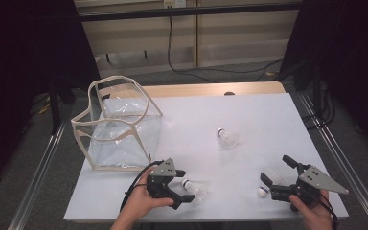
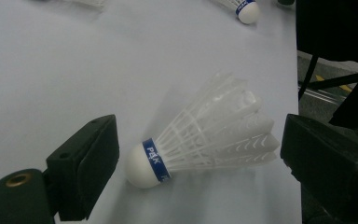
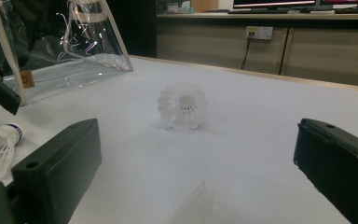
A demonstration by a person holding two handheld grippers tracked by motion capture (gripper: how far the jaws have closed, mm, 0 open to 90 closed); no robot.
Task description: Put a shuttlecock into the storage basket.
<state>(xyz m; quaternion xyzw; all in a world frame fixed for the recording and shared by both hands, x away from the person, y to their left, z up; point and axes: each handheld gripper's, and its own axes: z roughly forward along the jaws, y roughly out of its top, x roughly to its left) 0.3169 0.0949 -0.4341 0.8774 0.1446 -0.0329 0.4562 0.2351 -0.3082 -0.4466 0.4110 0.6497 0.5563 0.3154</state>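
White plastic shuttlecock point(image 2: 200, 140) lies on its side on the table's point(image 1: 249, 120) near left, between the left gripper's point(image 1: 182, 184) spread jaws, untouched. Closing gently on the feather skirt should avoid crushing it. Right gripper point(image 1: 274, 178) gapes too, holding nothing.

Your near shuttlecock point(image 2: 200, 135) has a white plastic skirt and a smooth, matt cap, possibly foam. The bag point(image 1: 120, 129) is glossy clear plastic with cloth-like trim. The surface point(image 1: 249, 124) looks matt white.
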